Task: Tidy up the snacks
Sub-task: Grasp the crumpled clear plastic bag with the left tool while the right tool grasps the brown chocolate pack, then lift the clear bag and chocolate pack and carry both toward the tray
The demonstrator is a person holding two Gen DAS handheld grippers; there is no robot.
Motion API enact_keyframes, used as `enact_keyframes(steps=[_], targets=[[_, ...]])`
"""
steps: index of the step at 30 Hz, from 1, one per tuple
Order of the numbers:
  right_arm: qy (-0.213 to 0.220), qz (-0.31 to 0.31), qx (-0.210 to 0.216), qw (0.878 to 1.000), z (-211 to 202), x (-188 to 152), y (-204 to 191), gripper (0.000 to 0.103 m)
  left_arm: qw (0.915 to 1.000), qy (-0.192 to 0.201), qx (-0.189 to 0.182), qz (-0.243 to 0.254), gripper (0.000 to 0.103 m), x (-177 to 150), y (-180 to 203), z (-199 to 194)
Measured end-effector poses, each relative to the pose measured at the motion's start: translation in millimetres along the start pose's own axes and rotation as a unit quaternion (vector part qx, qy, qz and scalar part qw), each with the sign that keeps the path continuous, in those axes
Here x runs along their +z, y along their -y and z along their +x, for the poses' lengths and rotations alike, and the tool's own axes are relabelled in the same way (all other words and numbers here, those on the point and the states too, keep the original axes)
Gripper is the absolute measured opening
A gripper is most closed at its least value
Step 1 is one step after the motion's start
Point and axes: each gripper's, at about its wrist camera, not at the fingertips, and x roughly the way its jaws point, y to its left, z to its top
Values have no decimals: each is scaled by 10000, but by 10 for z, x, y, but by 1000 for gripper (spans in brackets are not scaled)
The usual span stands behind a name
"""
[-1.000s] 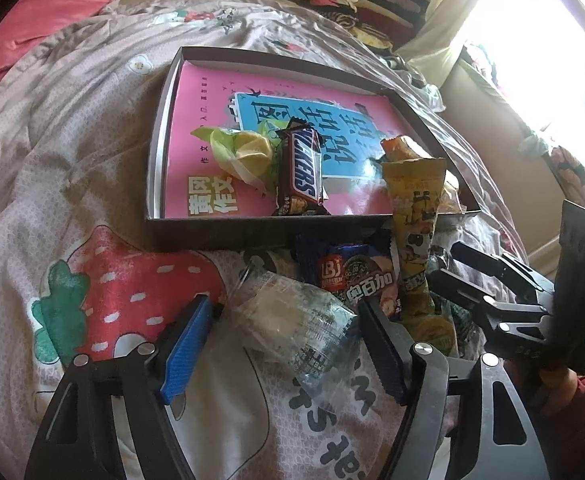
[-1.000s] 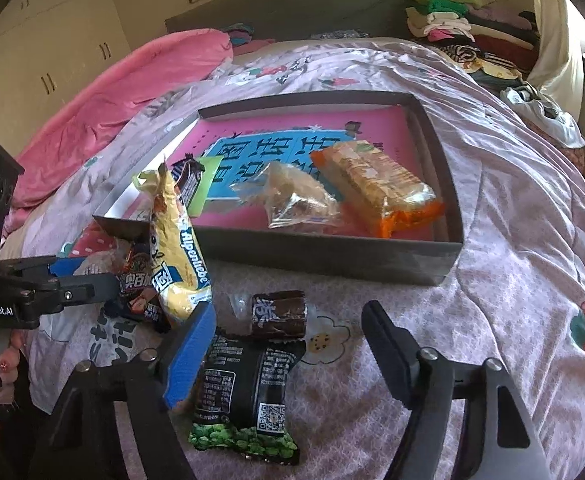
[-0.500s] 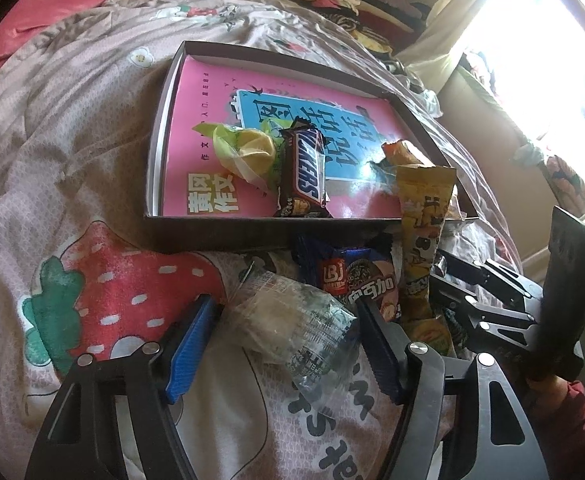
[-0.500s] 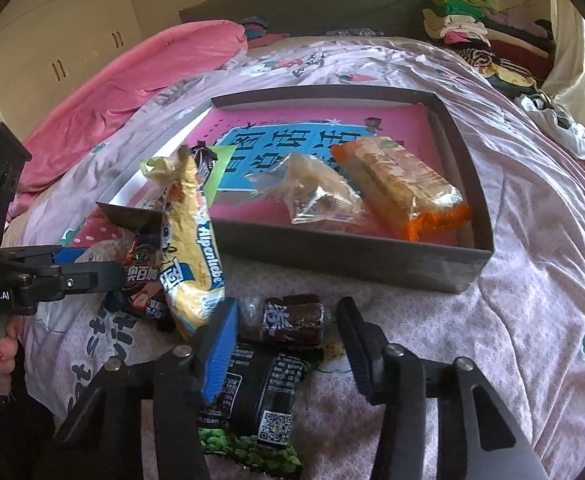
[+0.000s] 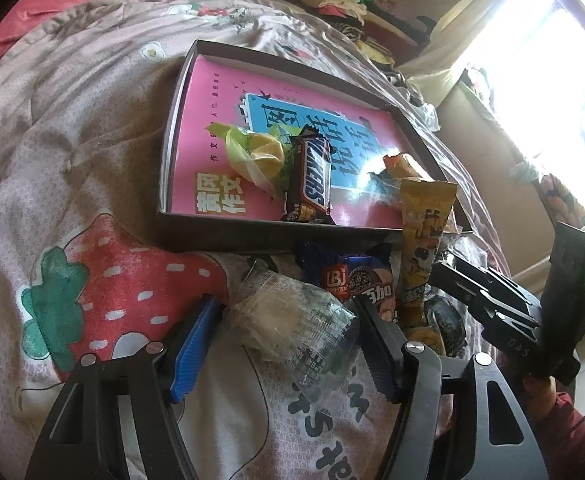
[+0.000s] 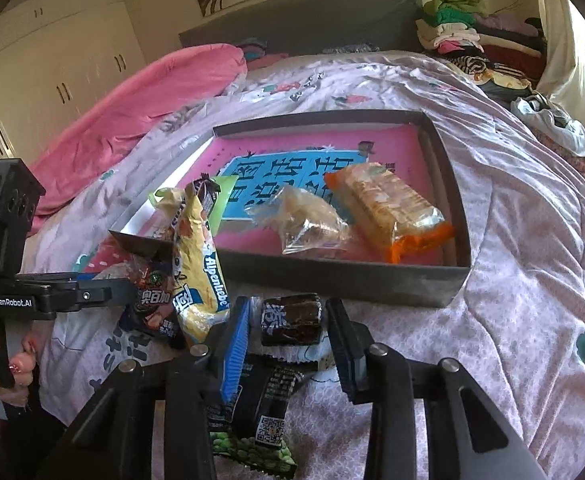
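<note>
Sunlit window [image 5: 540, 60], white wardrobe [image 6: 52, 60], bed [image 6: 524, 240].

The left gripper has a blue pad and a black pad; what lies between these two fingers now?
In the left wrist view, a clear-wrapped pastry lies on the quilt between the left gripper fingers, which flank it without visibly squeezing it.

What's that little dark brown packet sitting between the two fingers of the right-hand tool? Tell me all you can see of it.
The small brown packet is a short, blocky snack in glossy dark brown wrap with white characters printed on its front face. It lies flat on the flowered bedspread, just outside the near wall of the grey tray. It sits between the fingers of the right gripper, which stand close on either side; contact is unclear. Its near edge meets a black packet.
</note>
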Motion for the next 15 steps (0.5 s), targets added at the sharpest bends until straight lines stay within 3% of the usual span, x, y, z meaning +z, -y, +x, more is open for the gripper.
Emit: enact_keyframes(steps=[15], targets=[[311, 21, 10, 9995, -155, 35, 9, 39, 9995, 233, 123, 171, 69, 0, 138, -234]])
